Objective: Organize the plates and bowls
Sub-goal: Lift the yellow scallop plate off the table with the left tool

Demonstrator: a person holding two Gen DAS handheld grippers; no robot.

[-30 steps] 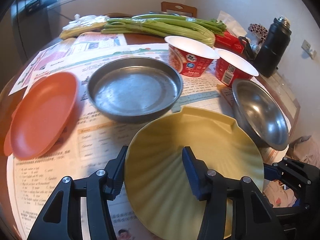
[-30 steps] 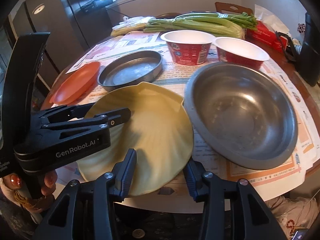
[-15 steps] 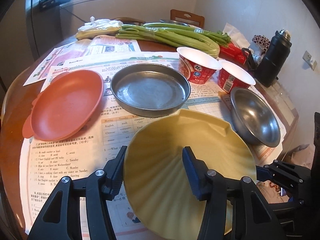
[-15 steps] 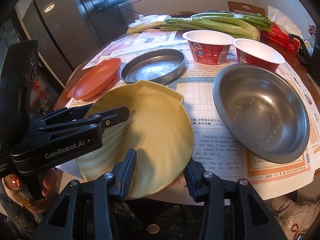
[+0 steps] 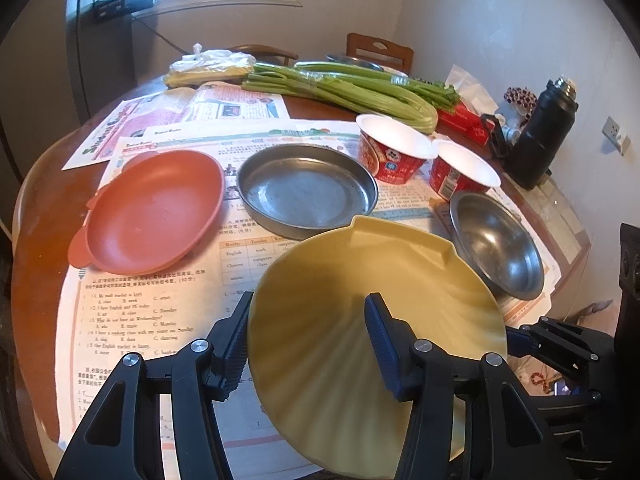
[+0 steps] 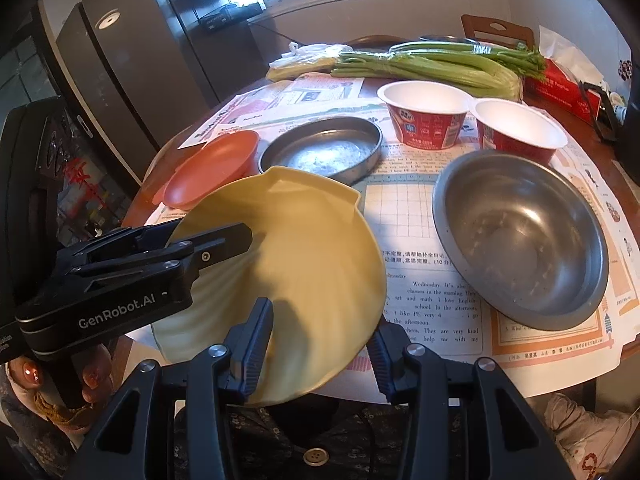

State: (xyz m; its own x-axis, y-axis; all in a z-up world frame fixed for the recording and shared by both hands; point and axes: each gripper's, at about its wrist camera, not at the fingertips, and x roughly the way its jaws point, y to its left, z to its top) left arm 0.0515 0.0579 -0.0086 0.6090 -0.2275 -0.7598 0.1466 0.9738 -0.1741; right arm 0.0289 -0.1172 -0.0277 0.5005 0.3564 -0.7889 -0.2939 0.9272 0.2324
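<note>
A yellow shell-shaped plate [image 5: 360, 320] is held tilted above the table's near edge by both grippers. My left gripper [image 5: 306, 336] is shut on its left rim; it also shows in the right wrist view [image 6: 224, 240]. My right gripper [image 6: 320, 340] is shut on the plate's [image 6: 300, 260] near rim. On the table lie an orange plate [image 5: 156, 208], a flat steel pan [image 5: 308, 188], a steel bowl [image 5: 496, 244] and two red paper bowls [image 5: 392, 152]. The right wrist view shows the steel bowl [image 6: 520, 236], the pan [image 6: 324, 148] and the orange plate [image 6: 212, 164].
Newspapers [image 5: 160, 308] cover the round wooden table. Celery [image 5: 348, 88], a bagged vegetable [image 5: 208, 66], a red tissue box [image 5: 464, 120] and a black thermos [image 5: 544, 132] stand at the back. A chair [image 5: 380, 50] is behind the table, a fridge [image 6: 128, 80] to the left.
Both grippers have lifted the yellow plate higher and drawn it back toward the table's near edge. The dishes on the table have not moved.
</note>
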